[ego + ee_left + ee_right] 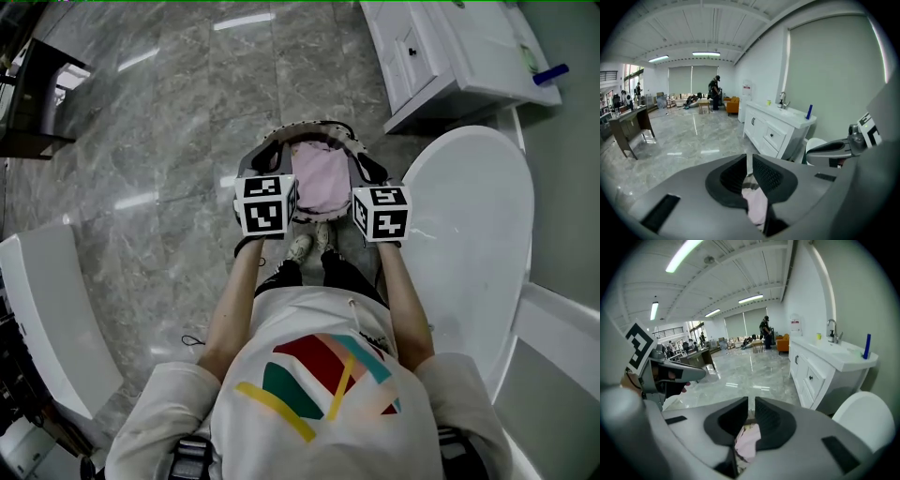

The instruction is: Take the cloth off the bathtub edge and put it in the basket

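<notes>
left gripper (749, 161) and right gripper (751, 404) both pinch the cloth (321, 180), which hangs between them over the basket (309, 128). placing seems in hand; next, lower it in and let go.

The bathtub (469, 234) runs off the head view's right edge.

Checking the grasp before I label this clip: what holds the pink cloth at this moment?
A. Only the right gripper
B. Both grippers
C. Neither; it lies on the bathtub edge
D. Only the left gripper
B: the pink cloth hangs between the two, and the left gripper and the right gripper each have their jaws closed on a fold of it.
</notes>
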